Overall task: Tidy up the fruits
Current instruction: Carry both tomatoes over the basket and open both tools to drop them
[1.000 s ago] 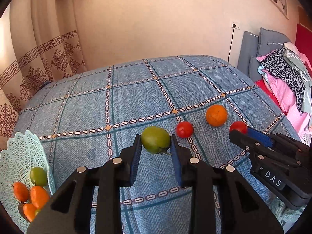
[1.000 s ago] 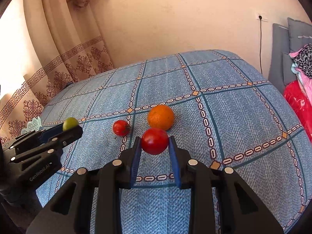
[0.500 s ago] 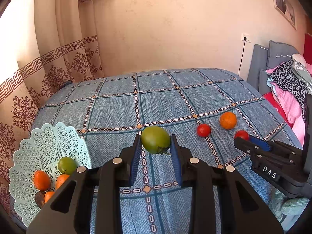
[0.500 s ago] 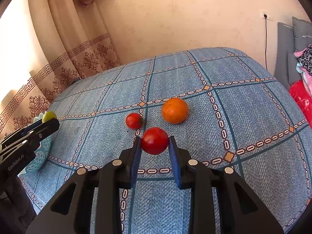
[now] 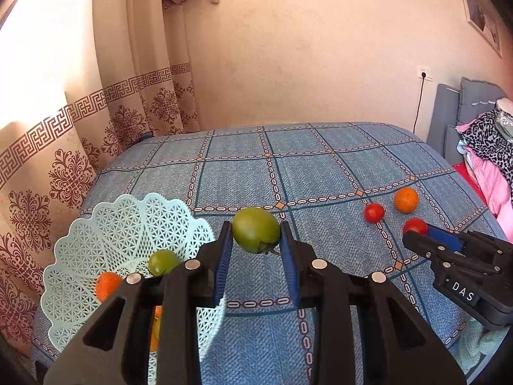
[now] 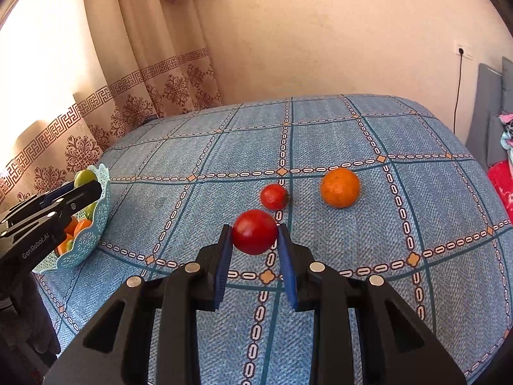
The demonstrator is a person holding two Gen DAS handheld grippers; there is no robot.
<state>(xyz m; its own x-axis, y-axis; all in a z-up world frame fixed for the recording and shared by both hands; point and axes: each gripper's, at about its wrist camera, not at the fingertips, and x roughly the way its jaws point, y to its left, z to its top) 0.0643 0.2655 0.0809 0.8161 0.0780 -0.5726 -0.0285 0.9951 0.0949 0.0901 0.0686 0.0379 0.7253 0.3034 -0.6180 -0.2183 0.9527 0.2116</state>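
Green and slightly oval, the unripe tomato [image 5: 255, 230] sits pinched between the blue pads of the left gripper [image 5: 256, 243], and over the last second it has travelled from the middle of the blue checked bedspread [image 5: 320, 166] to just right of the pale mint lattice basket [image 5: 105, 221] at the near left edge. The basket, a sliver a second ago, now fills the lower left of the left wrist view, showing another green tomato [image 5: 163, 261] and tangerines [image 5: 107, 289] inside. The right gripper [image 6: 255, 240] clamps a red tomato [image 6: 255, 231], lifted clear of the cloth and now trailing leftward. A smaller red tomato [image 6: 273, 196] and an orange [image 6: 340, 187] lie on the bedspread beyond it. The green tomato looks almost ready to drop; two fruits remain afterwards.
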